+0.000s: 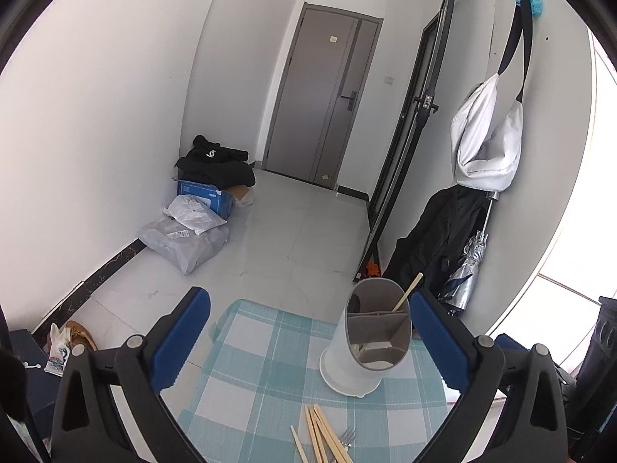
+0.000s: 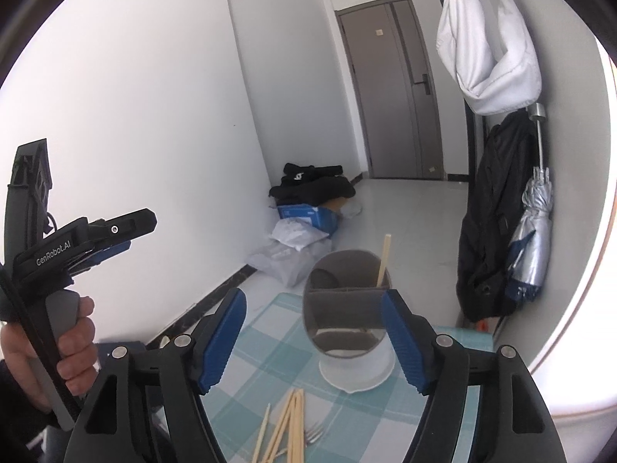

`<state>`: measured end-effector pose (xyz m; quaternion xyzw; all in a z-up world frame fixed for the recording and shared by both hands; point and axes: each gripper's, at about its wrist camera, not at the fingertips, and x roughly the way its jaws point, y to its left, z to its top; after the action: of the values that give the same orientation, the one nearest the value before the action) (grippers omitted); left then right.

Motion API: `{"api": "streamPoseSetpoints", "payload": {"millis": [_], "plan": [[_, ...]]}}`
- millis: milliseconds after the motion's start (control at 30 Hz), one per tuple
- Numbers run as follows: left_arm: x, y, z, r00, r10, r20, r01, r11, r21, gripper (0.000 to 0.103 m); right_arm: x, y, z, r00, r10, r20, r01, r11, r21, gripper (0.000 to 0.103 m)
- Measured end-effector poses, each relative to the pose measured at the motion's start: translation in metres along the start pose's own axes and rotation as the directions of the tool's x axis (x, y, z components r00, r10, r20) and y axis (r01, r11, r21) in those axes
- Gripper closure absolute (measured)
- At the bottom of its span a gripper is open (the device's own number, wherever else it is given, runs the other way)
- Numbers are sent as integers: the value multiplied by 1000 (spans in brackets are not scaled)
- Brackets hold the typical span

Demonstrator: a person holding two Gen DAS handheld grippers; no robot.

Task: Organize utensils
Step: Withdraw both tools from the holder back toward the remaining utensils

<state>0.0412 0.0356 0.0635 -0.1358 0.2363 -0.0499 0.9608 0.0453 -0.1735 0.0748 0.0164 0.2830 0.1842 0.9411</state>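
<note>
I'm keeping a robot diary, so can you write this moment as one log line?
left gripper: open, empty | right gripper: open, empty | holder: one chopstick inside | chopsticks, fork: on mat

Bright daylight from right, blown-out glare there; heavy fisheye warp, dark corners.

The chopsticks [image 1: 322, 438] and fork [image 1: 347, 438] are cut off by the bottom edge in both views. The lower end of the single chopstick [image 2: 383, 260] is hidden inside the holder [image 2: 349, 320]. The holder's far compartment floor cannot be seen.
</note>
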Motion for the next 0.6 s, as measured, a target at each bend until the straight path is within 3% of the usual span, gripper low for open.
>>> {"api": "streamPoseSetpoints", "payload": {"millis": [267,600], "plan": [[-10,0,-34,999,-4,-39,6,999,49,1,-13,10,-38,999,-31,-16,32,999,30,22],[4,7,-79,986,2,-165,8,998,65,1,-7,1,-86,983,-104,-150,113,992,49,21]]}}
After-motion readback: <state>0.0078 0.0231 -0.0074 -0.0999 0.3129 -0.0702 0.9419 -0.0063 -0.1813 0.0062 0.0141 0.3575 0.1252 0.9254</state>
